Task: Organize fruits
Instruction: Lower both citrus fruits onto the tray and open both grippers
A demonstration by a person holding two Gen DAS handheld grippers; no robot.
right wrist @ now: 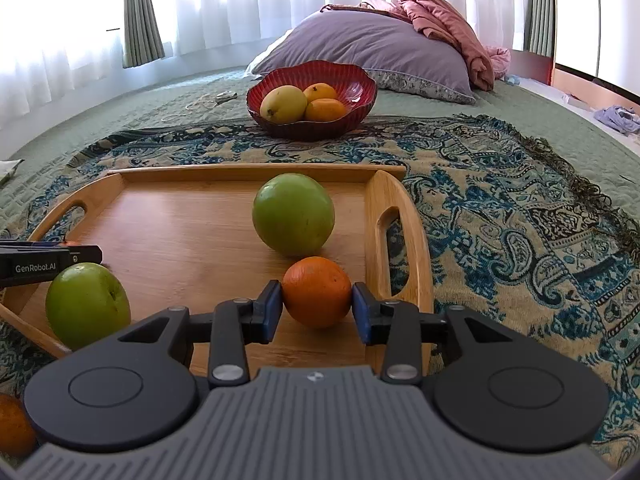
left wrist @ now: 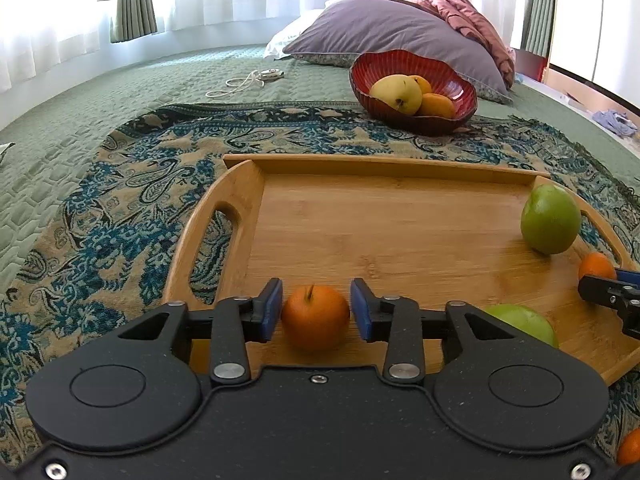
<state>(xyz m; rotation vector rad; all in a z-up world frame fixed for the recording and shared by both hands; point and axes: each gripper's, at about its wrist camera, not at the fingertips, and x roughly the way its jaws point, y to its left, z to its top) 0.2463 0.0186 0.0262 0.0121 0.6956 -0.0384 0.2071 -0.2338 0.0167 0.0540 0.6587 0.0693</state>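
Bamboo tray [left wrist: 400,216] lies on a patterned blue-and-tan throw [left wrist: 120,216] over a green quilt [left wrist: 80,92]. Left gripper [left wrist: 316,310] brackets an orange with a stem [left wrist: 315,316] at the tray's near edge; its left pad sits at the skin, while a thin gap shows at the right pad, so the jaws look slightly spread rather than pinching. Right gripper [right wrist: 318,306] has both blue pads against another orange [right wrist: 317,291] near the tray's right handle, pinching it.

Much is cut off: a green apple [left wrist: 524,320] is half hidden behind the left gripper's body, and a further orange [right wrist: 12,424] peeks from the frame's near corner. Another green apple [right wrist: 293,213] stands just behind the right-hand orange. Farther off, a red bowl [right wrist: 356,88] holds a yellow mango [right wrist: 283,103] and two oranges, before a purple pillow [right wrist: 360,44]. A pale cord on the quilt is too small to identify.
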